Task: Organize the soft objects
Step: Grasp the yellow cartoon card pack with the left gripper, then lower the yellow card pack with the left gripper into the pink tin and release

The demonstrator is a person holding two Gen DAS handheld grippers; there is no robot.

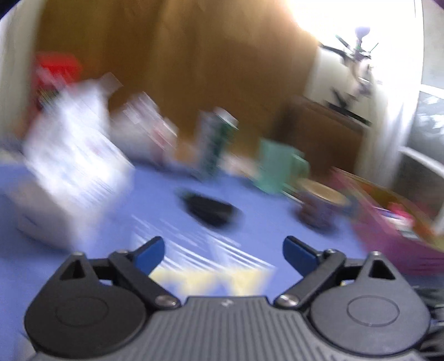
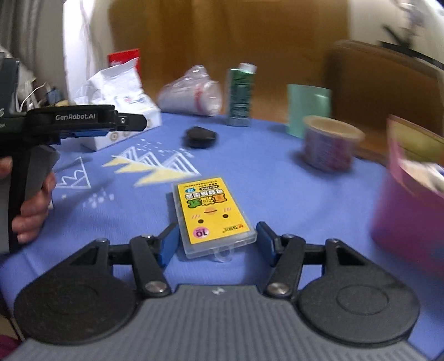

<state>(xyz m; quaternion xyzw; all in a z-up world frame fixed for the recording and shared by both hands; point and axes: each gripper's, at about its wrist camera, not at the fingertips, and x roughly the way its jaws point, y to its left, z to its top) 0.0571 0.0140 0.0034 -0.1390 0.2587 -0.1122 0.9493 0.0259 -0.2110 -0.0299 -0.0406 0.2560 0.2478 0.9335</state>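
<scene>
Just right claw (image 2: 216,241) spread round yellow packet (image 2: 212,211), blue tablecloth (image 2: 277,188)

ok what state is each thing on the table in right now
right gripper: open, fingers either side of the yellow packet
yellow packet: lying flat, not gripped
left gripper: open, empty
clear plastic bag: lying on its side
green carton: upright
paper cup: upright
black pouch: lying flat on the cloth
pink bin: upright, things inside

wooden wall (image 2: 222,36), bright window (image 1: 347,16)
</scene>
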